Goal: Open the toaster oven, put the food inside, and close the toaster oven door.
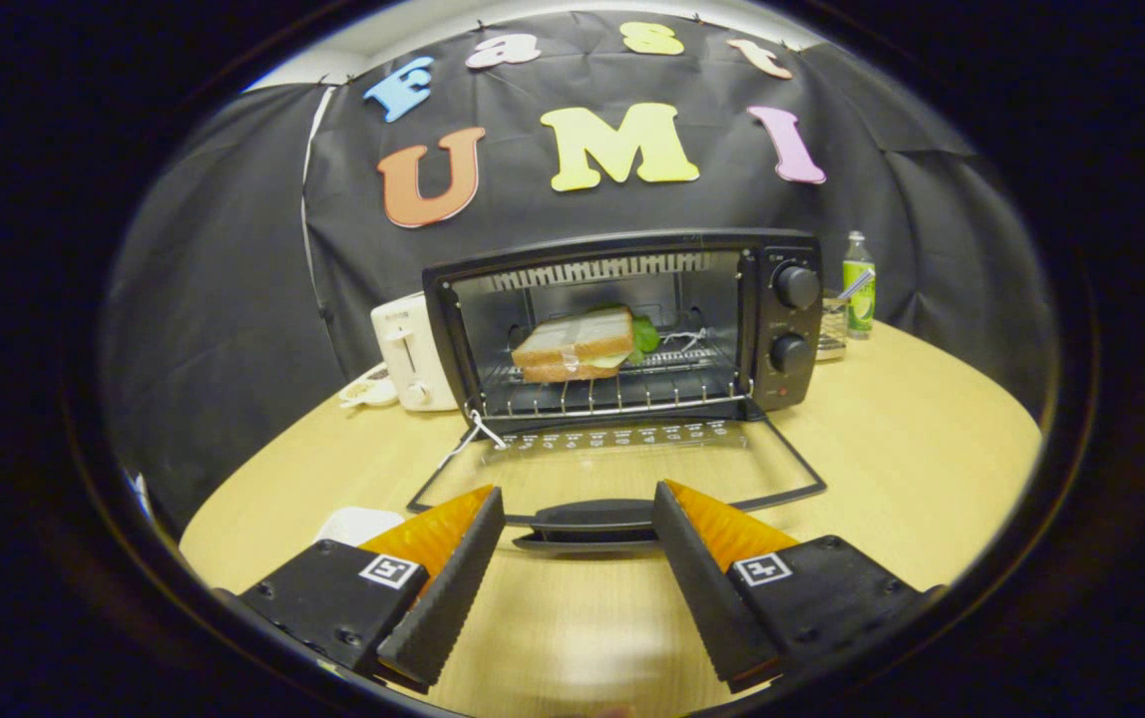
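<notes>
Toaster oven (622, 329) sits at the centre of the frame on a pale wooden counter (912, 449), its glass door (622, 464) folded fully down and lying flat toward the camera. A sandwich (574, 345) with green lettuce showing at its right end rests on the wire rack (622, 394) inside the open cavity, toward the left. Two round knobs (796, 319) stand one above the other on the oven's right panel.

At the bottom of the frame the claw (579, 524) is spread wide, gripping nothing. The door's dark handle (587, 521) lies between its two fingertips, at the near edge of the lowered door; whether either finger touches it cannot be told.

A white pop-up toaster (411, 351) stands just beside the oven's left wall, with a small white dish (365, 391) in front of it. A green-labelled bottle (859, 287) stands behind the oven to the right, next to a small wire basket (832, 334). Something flat and white (358, 524) lies on the counter just beyond the left finger. A thin white string (468, 439) hangs at the door's left hinge.
</notes>
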Motion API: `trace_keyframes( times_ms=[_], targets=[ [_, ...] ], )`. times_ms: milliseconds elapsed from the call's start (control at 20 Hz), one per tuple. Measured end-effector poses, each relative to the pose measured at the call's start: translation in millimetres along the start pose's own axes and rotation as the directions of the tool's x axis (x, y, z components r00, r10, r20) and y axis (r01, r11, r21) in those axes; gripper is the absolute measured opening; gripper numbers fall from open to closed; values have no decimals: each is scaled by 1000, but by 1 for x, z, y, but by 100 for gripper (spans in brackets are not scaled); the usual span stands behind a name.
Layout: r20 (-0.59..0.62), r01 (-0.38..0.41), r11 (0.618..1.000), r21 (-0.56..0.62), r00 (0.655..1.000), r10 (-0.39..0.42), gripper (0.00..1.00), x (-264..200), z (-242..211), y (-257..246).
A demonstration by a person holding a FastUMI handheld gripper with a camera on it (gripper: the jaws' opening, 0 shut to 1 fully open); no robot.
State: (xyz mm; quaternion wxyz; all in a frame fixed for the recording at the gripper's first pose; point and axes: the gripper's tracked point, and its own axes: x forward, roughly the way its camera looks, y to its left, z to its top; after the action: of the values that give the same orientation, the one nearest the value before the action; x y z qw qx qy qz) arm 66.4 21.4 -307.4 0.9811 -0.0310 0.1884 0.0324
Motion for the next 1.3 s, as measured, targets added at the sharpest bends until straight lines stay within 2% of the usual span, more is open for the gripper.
trace_keyframes(
  times_ms=[150,300,550,700,800,1050,1150,1300],
  targets=[
    [-45,-7,1000,5,999,7,100,1,-19,3],
    [-52,-17,1000,-9,999,16,100,6,-17,6],
    [-90,68,990,-121,993,-79,100,9,-24,4],
    [-211,-14,1000,-26,978,8,100,9,-46,21],
    [-248,-19,999,34,968,26,100,11,-48,19],
    [-193,-30,980,196,979,68,100,15,-39,22],
    [-187,-23,979,200,980,62,99,16,-38,21],
    [-193,3,989,145,981,25,99,16,-39,22]
  ],
)
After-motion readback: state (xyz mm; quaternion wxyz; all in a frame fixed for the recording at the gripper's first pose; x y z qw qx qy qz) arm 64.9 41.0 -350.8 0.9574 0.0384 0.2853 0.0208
